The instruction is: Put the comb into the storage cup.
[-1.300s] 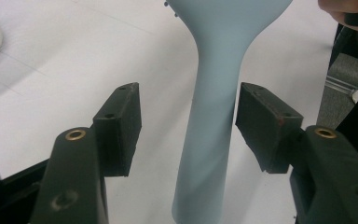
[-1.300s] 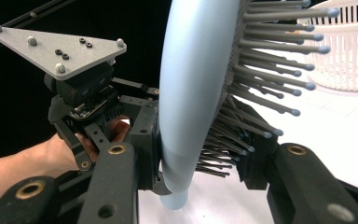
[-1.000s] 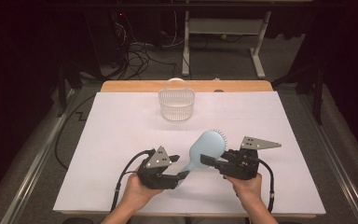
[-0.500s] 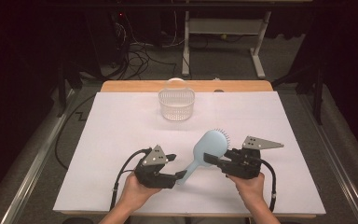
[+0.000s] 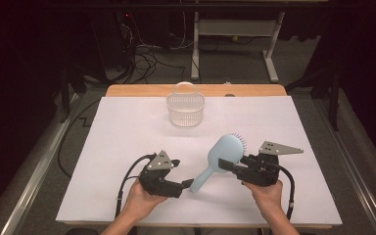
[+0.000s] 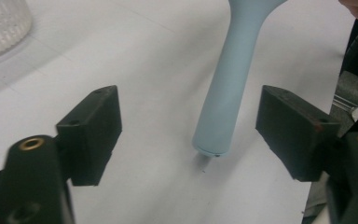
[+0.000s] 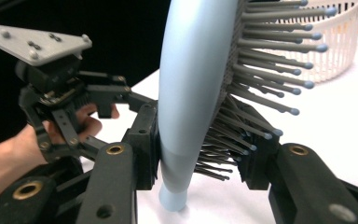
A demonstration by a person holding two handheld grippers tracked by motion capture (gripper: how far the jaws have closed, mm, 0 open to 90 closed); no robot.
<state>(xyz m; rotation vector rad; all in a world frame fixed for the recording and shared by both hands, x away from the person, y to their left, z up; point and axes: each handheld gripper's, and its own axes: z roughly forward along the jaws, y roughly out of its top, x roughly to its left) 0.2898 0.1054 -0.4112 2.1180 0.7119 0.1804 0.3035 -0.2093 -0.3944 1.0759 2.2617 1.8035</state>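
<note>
My right gripper [image 5: 223, 165] is clenched on the head of the pale blue hairbrush [image 5: 219, 157], one jaw on its smooth back, the other among the bristles. The brush sits at lower centre of the high view, its handle slanting down to the left, tip close over the white bench [image 5: 127, 122]. My left gripper [image 5: 188, 185] has just been opening; its jaws stand released either side of the handle end without touching it. The brush looks light, stiff plastic, and the back seems slick. The bristles likely flex, so I judge the handle the surer hold. The white basket [image 5: 185, 109] sits well apart at upper centre.
</note>
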